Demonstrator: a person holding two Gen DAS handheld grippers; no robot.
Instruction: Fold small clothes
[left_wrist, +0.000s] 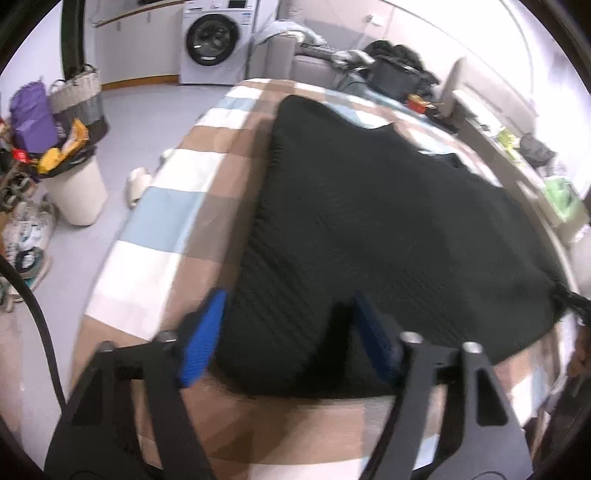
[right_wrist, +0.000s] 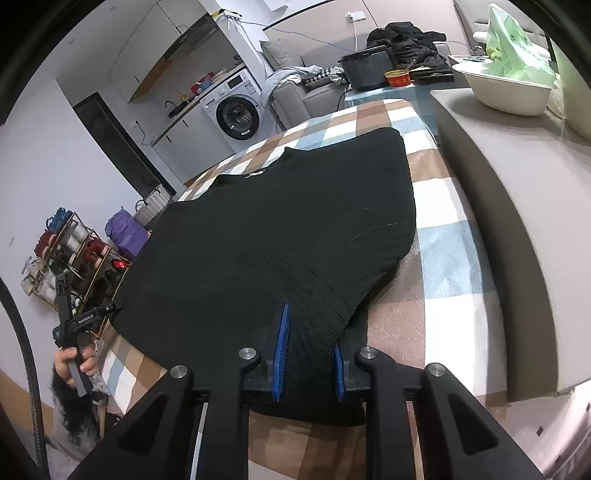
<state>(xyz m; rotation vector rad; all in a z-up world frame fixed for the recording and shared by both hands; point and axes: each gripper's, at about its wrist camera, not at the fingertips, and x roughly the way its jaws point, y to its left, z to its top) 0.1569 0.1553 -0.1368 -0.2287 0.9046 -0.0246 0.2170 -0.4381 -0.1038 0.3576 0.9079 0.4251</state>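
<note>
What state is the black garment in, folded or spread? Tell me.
Mostly spread: the black garment lies flat across the checked cloth, one layer as far as shows. The right gripper pinches its near edge.

A white washing machine stands by the far wall, under a counter with a sink. A grey sofa behind the bench holds a heap of dark clothes. A white bin on the floor is stuffed full of wrappers. A purple bag and a woven basket sit beside it. A wooden rack holds spools. A white bowl holds a green bag.
</note>
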